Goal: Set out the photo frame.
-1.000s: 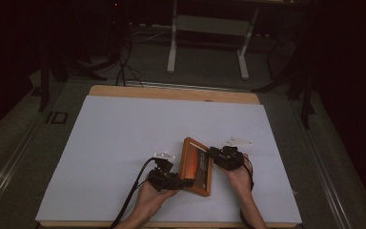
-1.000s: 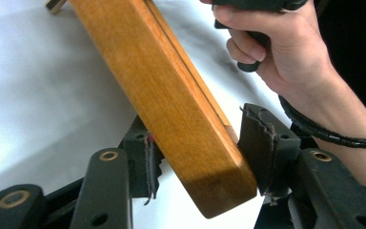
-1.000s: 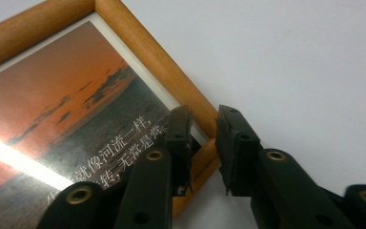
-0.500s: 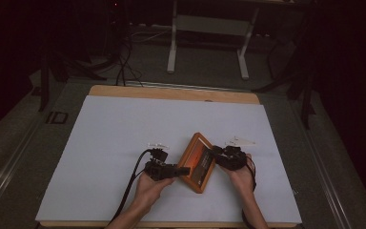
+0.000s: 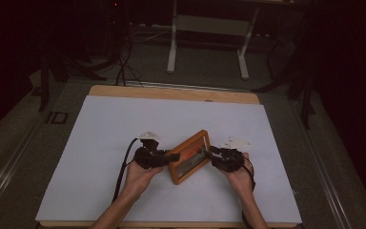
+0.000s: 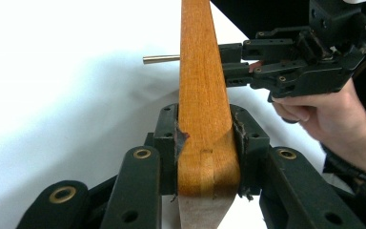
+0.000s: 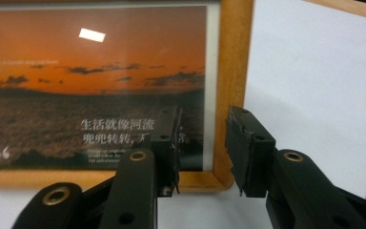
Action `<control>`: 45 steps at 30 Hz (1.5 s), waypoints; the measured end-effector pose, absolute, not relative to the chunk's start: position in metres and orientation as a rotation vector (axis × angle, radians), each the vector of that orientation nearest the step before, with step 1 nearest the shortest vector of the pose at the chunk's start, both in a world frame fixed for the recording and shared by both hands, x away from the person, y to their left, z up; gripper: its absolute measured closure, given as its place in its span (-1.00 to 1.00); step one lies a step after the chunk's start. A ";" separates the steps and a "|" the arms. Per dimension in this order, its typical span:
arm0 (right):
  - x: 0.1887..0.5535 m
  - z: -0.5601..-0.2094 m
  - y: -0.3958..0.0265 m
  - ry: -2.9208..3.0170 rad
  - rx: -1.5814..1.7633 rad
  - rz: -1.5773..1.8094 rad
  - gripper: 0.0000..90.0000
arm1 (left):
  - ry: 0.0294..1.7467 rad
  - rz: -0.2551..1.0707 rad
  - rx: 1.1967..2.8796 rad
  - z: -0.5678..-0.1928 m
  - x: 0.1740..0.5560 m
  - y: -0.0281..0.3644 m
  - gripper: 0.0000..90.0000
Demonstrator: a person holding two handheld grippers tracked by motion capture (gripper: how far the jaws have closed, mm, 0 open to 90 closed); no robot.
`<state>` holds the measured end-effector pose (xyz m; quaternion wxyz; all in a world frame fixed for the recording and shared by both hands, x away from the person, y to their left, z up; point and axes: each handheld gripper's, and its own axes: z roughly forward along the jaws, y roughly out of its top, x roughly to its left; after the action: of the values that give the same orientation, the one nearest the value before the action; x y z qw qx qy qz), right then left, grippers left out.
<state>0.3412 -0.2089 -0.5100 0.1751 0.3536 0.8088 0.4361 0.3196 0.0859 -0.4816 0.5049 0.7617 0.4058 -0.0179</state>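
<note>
The left gripper [image 6: 205, 157] is pinching the wooden edge of the picture frame [image 6: 204, 95]; both pads are pressing flat against the wood on either side, the jaws having just been closing onto it. In the high view this left gripper [image 5: 167, 157] is sitting at the frame's left end, with its cable trailing back along the person's left forearm.

The right gripper [image 7: 202, 143] is standing with its jaws spread, having just been opening; the frame's wooden side rail is lying in the gap behind them, and the pads are not seen pressing on it. In the high view the right gripper [image 5: 213, 155] is meeting the right side of the picture frame [image 5: 189, 156], and in the left gripper view it is reaching in from the right against the wood, beside a thin brass rod [image 6: 161, 59] jutting out on the far side.

The picture frame [image 7: 228, 86] is holding an orange sunset print with white lettering under glass. It is lying slantwise between the two grippers, over the white sheet [image 5: 100, 143] covering the table [image 5: 171, 93], nearer the near edge and about midway between the left and right edges. Whether it is resting on the sheet or lifted off it cannot be told.
</note>
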 end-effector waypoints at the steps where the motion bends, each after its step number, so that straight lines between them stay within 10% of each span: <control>1: 0.341 -0.509 -0.208 2.293 0.995 1.235 0.45 | 0.979 -0.043 1.838 -0.482 0.320 0.086 0.54; 14: 0.327 -0.476 -0.197 2.258 0.897 1.321 0.99 | 0.866 0.062 1.908 -0.472 0.317 0.091 0.54; 45: 0.343 -0.441 -0.168 2.227 0.842 1.381 0.95 | 0.652 0.213 2.089 -0.403 0.336 0.110 0.53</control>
<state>0.3430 -0.1684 -0.4406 0.1934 0.3001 0.7939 0.4921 0.3363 0.1102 -0.4030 0.4542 0.8464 0.2643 0.0864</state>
